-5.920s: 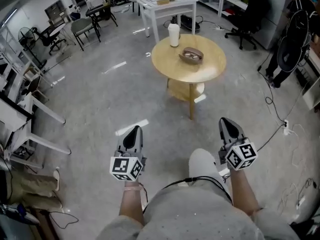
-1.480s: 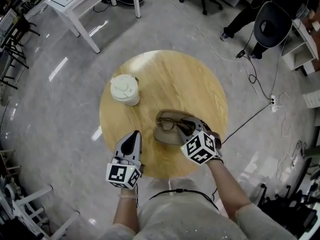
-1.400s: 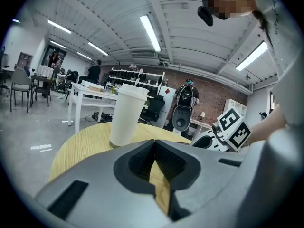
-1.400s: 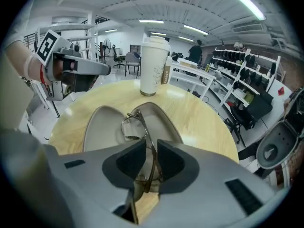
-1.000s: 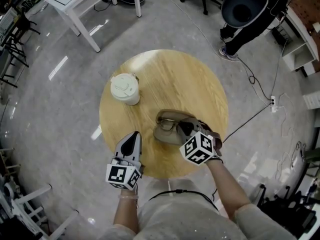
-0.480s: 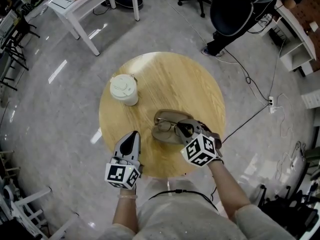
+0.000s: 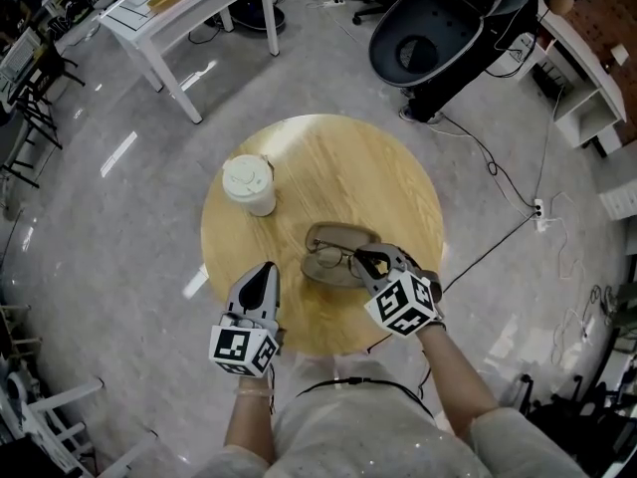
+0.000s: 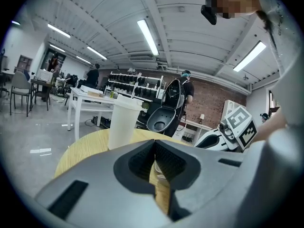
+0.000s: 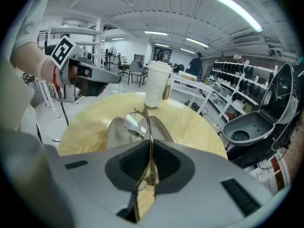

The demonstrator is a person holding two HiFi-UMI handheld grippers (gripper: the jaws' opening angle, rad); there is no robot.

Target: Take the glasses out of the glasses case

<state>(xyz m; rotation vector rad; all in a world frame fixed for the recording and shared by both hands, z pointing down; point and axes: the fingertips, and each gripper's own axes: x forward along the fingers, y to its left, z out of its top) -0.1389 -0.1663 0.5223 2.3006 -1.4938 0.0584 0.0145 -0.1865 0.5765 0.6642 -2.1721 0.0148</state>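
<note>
A round wooden table (image 7: pixel 338 162) stands on a glossy grey floor (image 7: pixel 119 217) in a large workroom, with a long white table (image 7: pixel 189 3) and a black chair (image 7: pixel 433 33) beyond it and a cable (image 7: pixel 498 232) trailing across the floor at the right. On the tabletop a lidded white cup (image 7: pixel 248 183) stands to the left, well apart from the open glasses case (image 7: pixel 338 235), which lies nearer the person's edge. The head view gives the layout from above but shows little of the jaws. The two gripper views look level across the table and show what the head view does not: ceiling strip lights, dark shelves (image 8: pixel 135 85) against a brick wall, and people standing by them. The left gripper (image 7: pixel 261 279) hovers at the table's near rim. Its own view shows its jaws closed together with nothing between them, the cup ahead. The right gripper (image 7: pixel 370 263) tilts down over the case with its jaws pinched on the thin metal frame of the glasses (image 9: pixel 137 123). These stand on edge, one lens raised over the case's hollow; whether they touch the case cannot be told.
</note>
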